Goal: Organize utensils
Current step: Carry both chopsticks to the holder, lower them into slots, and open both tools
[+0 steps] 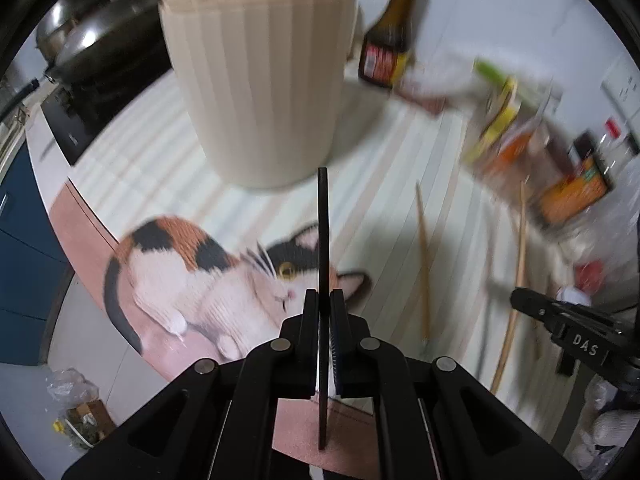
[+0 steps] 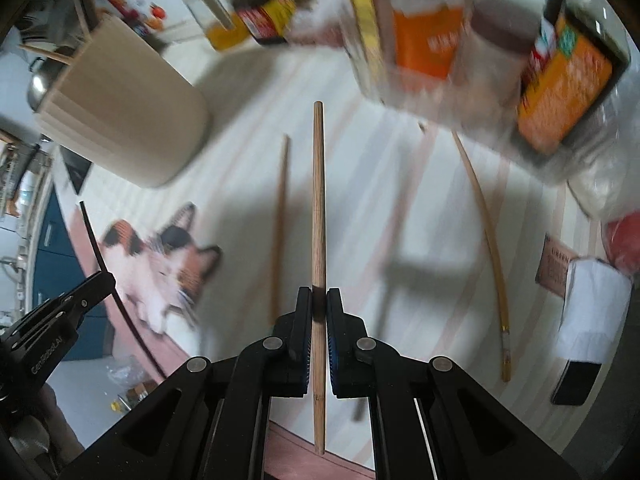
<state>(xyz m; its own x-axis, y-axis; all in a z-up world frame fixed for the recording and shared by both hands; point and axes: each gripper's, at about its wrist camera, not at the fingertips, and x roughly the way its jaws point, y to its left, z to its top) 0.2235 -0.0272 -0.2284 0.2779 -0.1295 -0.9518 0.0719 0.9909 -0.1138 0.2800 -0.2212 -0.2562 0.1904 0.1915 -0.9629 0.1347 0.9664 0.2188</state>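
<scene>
My left gripper [image 1: 324, 300] is shut on a black chopstick [image 1: 323, 224] that points up toward a cream ribbed utensil holder [image 1: 260, 80] just ahead, which has chopsticks in it. My right gripper [image 2: 319, 298] is shut on a light wooden chopstick [image 2: 318, 192] held above the mat. Two wooden chopsticks lie on the mat: a darker one [image 2: 279, 232] left of it and a pale one [image 2: 486, 240] to the right. The holder [image 2: 120, 112] shows at upper left in the right wrist view, the left gripper [image 2: 92, 284] at lower left.
A striped mat with a calico cat picture [image 1: 192, 276] covers the counter. A dark sauce bottle [image 1: 390, 40], boxes and packets [image 2: 420, 40] crowd the back. A wok [image 1: 88, 36] sits on the stove at left. A white box [image 2: 592, 312] is at right.
</scene>
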